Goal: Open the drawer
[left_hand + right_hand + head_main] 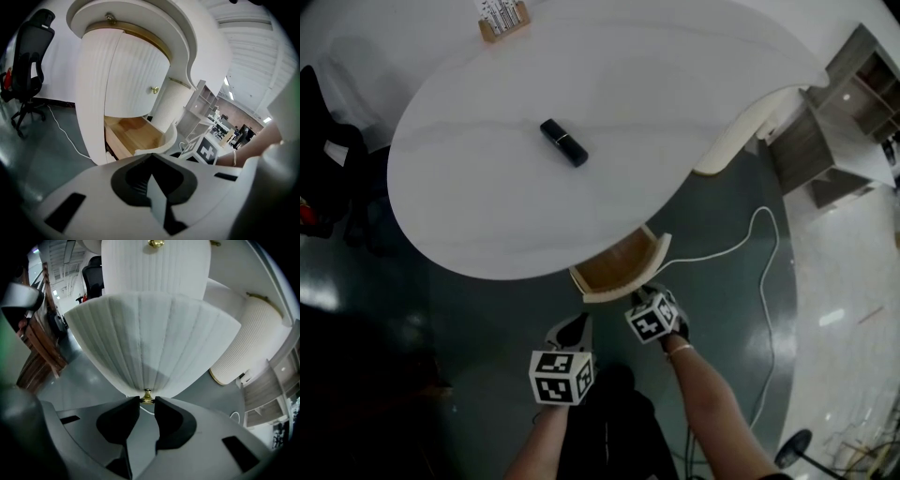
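Drawer [619,264], standing part-open under white worktop [487,178].
Right claw [146,402] clamped on brass knob [147,396]; left claw [151,161] closed, empty.

Your head view looks steeply down, from well above, on the table [487,187] and drawer [619,265]. Your left gripper view looks at the drawer from low beside it. Your right gripper view faces its front, close at the knob [147,398]. All three share the drawer.
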The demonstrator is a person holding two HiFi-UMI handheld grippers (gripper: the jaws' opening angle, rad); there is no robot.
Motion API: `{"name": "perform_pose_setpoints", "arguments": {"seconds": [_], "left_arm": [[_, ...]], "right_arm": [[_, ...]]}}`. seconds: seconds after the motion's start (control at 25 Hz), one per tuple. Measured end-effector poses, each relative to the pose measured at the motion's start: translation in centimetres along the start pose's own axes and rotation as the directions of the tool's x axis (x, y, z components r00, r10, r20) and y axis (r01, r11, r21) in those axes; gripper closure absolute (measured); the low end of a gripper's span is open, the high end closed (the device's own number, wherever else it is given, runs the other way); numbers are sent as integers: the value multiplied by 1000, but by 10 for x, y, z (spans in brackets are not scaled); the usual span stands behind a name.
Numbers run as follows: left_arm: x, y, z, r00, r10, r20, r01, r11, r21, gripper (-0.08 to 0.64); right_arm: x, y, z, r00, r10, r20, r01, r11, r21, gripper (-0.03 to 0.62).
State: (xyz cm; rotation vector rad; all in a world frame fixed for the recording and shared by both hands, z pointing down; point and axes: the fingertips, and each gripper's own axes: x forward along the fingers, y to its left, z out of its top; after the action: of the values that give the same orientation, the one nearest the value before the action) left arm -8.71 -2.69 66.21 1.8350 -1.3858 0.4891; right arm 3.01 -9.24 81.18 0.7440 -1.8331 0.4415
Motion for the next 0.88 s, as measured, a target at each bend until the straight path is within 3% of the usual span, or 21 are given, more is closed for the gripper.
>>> {"name": "perform_pose_setpoints", "arguments": {"seconds": [0.88], "left_arm": [[-20, -38, -28, 998, -26, -65, 26, 1000, 0, 557]], "right_arm": [[-34, 4, -86, 996, -18, -89, 19, 1000, 21, 494]]}}
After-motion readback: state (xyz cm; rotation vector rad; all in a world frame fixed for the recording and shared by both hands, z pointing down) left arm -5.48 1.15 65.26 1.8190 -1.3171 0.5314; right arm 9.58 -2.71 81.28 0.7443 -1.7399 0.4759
